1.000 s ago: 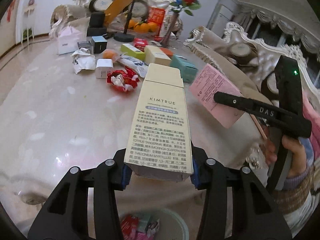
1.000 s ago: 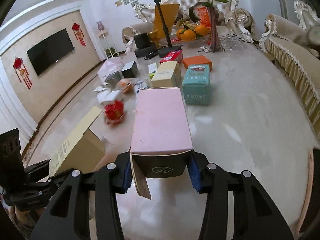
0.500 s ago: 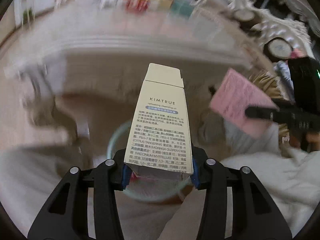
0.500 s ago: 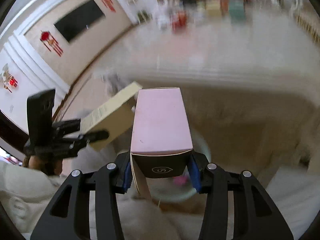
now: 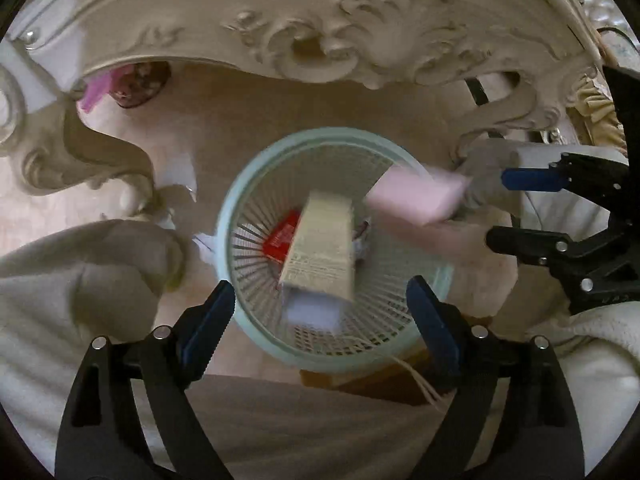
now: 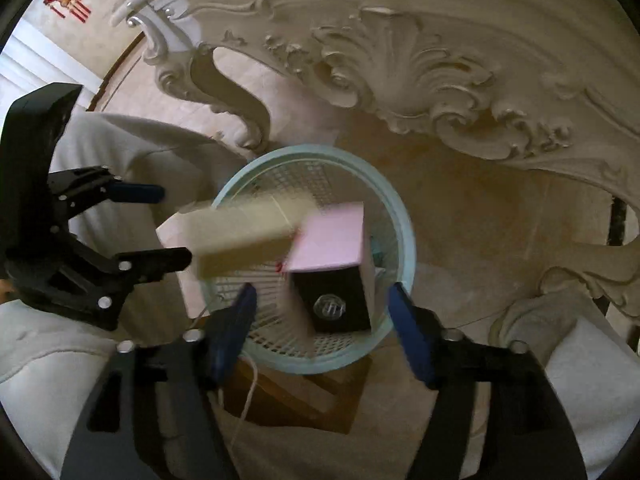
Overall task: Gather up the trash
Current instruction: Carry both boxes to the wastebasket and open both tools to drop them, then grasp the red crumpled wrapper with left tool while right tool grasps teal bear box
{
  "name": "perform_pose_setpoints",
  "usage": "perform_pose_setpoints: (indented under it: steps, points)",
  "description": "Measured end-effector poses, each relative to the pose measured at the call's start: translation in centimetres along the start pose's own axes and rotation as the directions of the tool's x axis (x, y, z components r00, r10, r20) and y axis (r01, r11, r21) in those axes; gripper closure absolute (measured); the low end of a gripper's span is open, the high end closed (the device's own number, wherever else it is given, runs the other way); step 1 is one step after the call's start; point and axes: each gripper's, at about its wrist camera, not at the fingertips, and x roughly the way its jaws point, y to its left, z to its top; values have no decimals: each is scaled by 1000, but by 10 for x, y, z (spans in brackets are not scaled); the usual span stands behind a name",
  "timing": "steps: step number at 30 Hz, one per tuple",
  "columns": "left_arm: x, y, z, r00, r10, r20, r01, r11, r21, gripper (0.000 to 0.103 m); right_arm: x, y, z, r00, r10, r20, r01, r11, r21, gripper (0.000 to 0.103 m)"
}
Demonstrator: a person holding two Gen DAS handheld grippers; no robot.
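Note:
Both grippers point down over a pale green mesh wastebasket [image 5: 240, 208] [image 6: 404, 240] on the floor. My left gripper [image 5: 318, 312] is open; the cream KIMTRUE box [image 5: 320, 252] [image 6: 244, 232] is loose below it, blurred, falling into the basket. My right gripper [image 6: 322, 316] is open; the pink box [image 6: 332, 240] [image 5: 412, 200] with a black end is loose below it, blurred, over the basket. Each gripper shows in the other's view, the left [image 6: 160, 224] and the right [image 5: 496, 208]. A red packet [image 5: 282, 236] lies inside the basket.
The carved cream table apron [image 5: 320, 48] [image 6: 420, 72] and its curled legs [image 5: 92, 164] arch over the basket. The person's light trouser legs [image 5: 80, 280] [image 6: 592, 360] flank it. A brown cardboard piece [image 6: 304, 396] lies under the basket's near edge.
Both grippers swung down from the tabletop to above the basket and opened. The cream box and the pink box left the jaws and are dropping.

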Motion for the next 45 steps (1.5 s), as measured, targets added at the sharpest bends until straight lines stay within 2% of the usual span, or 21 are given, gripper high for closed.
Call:
perform_pose_setpoints:
  steps: [2, 5, 8, 11, 12, 15, 16, 17, 19, 23, 25, 30, 33, 36, 42, 45]
  points:
    - [-8, 4, -1, 999, -29, 38, 30, 999, -25, 18, -6, -2, 3, 1000, -9, 18, 9, 1000, 15, 37]
    - [-29, 8, 0, 991, -36, 127, 41, 998, -39, 13, -33, -3, -3, 996, -7, 85, 7, 1000, 6, 37]
    - [-66, 9, 6, 969, -68, 236, 85, 994, -63, 13, -85, -3, -8, 977, -12, 211, 17, 1000, -22, 37]
    - [-112, 8, 23, 930, -49, 365, 79, 995, -68, 11, -143, -11, 4, 920, -39, 391, 41, 999, 2, 37]
    - [-130, 6, 34, 908, -24, 417, 57, 996, -67, 11, -161, -15, 11, 891, -63, 449, 60, 998, 21, 33]
    - [-161, 1, 72, 857, 30, 515, 3, 998, -62, 11, -199, -34, 38, 796, -186, 576, 152, 983, 108, 33]
    - [-165, 0, 85, 844, 45, 534, -11, 998, -68, 11, -205, -39, 47, 779, -205, 593, 164, 979, 123, 33]
    - [-170, -1, 105, 826, 69, 559, -26, 996, -86, 11, -210, -48, 60, 764, -215, 608, 164, 977, 139, 33]
    - [-172, -1, 136, 800, 96, 592, -31, 992, -120, 11, -214, -66, 81, 752, -229, 619, 154, 973, 173, 33]
    - [-165, -1, 190, 773, 141, 619, -29, 982, -188, 11, -215, -100, 126, 728, -315, 609, 197, 947, 254, 33]
    - [-158, -1, 213, 768, 177, 615, -51, 975, -216, 11, -211, -114, 152, 723, -351, 595, 225, 934, 278, 33]
    - [-137, 4, 255, 799, 192, 569, -37, 961, -273, 11, -194, -138, 198, 739, -376, 559, 232, 921, 312, 33]
    - [-128, 10, 267, 809, 221, 545, -41, 946, -323, 11, -183, -148, 223, 756, -372, 538, 230, 921, 314, 33]
    - [-124, 14, 278, 818, 217, 533, -26, 939, -344, 11, -175, -150, 240, 765, -369, 528, 233, 922, 308, 33]
    - [-118, -3, 295, 812, 257, 524, -92, 943, -319, 11, -170, -154, 261, 760, -393, 518, 266, 915, 305, 33]
    - [-112, -4, 299, 821, 248, 514, -79, 941, -329, 11, -173, -159, 260, 748, -418, 515, 287, 904, 318, 33]
